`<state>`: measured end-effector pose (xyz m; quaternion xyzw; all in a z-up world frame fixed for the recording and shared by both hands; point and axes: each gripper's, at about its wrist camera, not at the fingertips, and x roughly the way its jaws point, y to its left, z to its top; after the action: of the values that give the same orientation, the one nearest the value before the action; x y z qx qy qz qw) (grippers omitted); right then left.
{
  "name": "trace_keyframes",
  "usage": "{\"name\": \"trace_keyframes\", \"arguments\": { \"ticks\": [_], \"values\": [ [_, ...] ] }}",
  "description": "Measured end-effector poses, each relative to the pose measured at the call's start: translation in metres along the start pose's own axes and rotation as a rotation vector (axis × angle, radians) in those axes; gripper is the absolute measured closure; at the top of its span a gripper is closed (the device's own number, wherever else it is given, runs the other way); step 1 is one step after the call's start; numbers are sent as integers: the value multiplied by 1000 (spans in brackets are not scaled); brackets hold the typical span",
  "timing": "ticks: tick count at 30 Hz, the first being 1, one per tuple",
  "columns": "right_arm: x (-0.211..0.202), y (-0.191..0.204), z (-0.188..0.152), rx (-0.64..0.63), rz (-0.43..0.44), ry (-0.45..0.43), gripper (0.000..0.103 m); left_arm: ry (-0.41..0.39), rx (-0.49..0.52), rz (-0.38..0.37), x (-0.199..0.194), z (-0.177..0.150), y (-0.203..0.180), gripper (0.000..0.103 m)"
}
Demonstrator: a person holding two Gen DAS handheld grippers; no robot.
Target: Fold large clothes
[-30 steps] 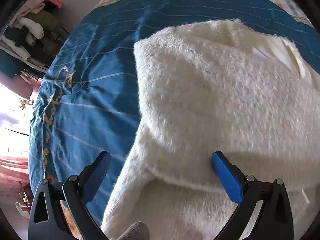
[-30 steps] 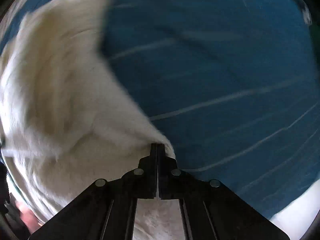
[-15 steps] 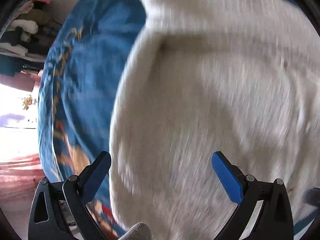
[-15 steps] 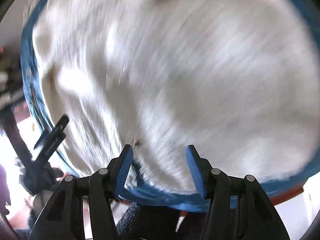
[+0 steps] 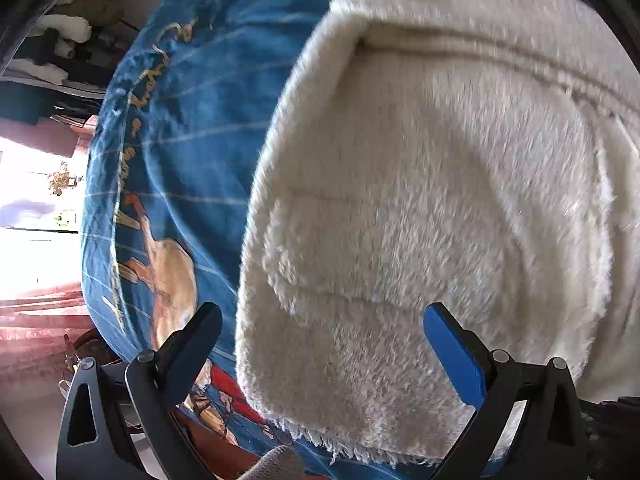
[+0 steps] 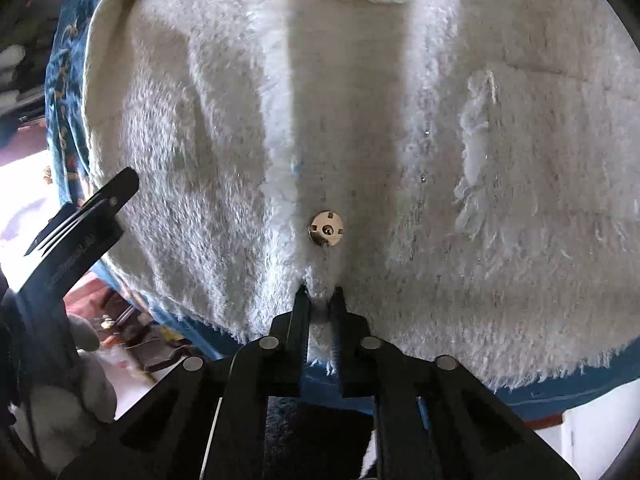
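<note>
A white fleece garment (image 5: pixel 420 200) lies spread over a blue bedspread (image 5: pixel 180 120), its hem at the bed's near edge. My left gripper (image 5: pixel 320 320) hangs open over the garment's lower left corner, nothing between its blue pads. In the right wrist view the garment (image 6: pixel 440 140) shows a front band with a metal snap (image 6: pixel 326 229). Just below the snap, my right gripper (image 6: pixel 322 296) is closing its jaws, and a tuft of the hem is pinched between them. The left gripper (image 6: pixel 80 216) shows at the left there, held by a gloved hand (image 6: pixel 80 392).
The bedspread's edge (image 6: pixel 64 120) drops off at the left and front. Shelves with piled clothes (image 5: pixel 60 40) stand beyond the bed at upper left, beside a bright window (image 5: pixel 32 200). Small clutter lies on the floor (image 6: pixel 132 320) below the bed edge.
My right gripper released the garment edge it held, opened, swung to the front hem and closed on it. The left gripper moved along the garment to its lower left corner, still open.
</note>
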<state>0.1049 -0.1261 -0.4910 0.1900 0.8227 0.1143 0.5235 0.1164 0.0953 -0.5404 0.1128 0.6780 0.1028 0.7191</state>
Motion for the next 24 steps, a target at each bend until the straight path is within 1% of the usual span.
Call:
{"name": "trace_keyframes", "arguments": {
  "ticks": [1,2,3,4,5,7,9,10,11,12,13,15,16,17,18,19,20,21,22,23,24],
  "values": [
    [-7,-8,5,27,52,27,84,-10,-9,-3,-4,1,0,0],
    [-19,-16,8,50,110,35,78,-33,-24,-6,-13,4,0,0],
    [-42,-25,11,76,168,3,74,-52,-36,-8,-21,6,-1,0],
    [-60,-35,9,89,182,-38,64,-82,-54,-13,-32,11,-2,0],
    [-83,-45,10,101,172,-83,60,-97,-62,-18,-39,13,-5,0],
    [-127,-73,11,152,118,-179,60,-122,-81,-36,-51,19,-14,0],
    [-170,-111,15,197,53,-253,60,-139,-99,-51,-60,22,-34,0],
    [-179,-127,21,210,26,-272,60,-131,-105,-52,-61,24,-44,0],
    [-191,-151,24,233,-1,-291,60,-125,-111,-56,-60,26,-49,0],
    [-197,-176,29,260,-10,-280,59,-120,-122,-61,-61,25,-61,0],
    [-189,-198,26,266,4,-261,59,-115,-126,-60,-62,24,-67,0],
    [-165,-238,30,250,61,-192,59,-106,-141,-36,-67,16,-88,0],
    [-150,-245,33,227,95,-161,59,-103,-144,-28,-69,13,-92,0],
    [-134,-252,34,210,142,-126,63,-91,-155,-12,-72,7,-99,0],
    [-119,-261,34,206,209,-110,72,-74,-170,3,-74,0,-105,0],
    [-110,-267,30,206,273,-108,95,-63,-180,16,-75,-5,-107,0],
    [-103,-270,28,201,380,-90,95,-51,-196,32,-78,-11,-110,0],
    [-105,-270,23,173,505,-91,100,-39,-220,54,-83,-19,-111,0],
    [-108,-269,20,144,616,-92,102,-34,-238,71,-88,-25,-113,0],
    [-116,-268,15,119,694,-93,102,-33,-251,88,-92,-30,-114,0],
    [-122,-270,11,99,665,-93,102,-32,-264,117,-97,-36,-117,0]
  ]
}}
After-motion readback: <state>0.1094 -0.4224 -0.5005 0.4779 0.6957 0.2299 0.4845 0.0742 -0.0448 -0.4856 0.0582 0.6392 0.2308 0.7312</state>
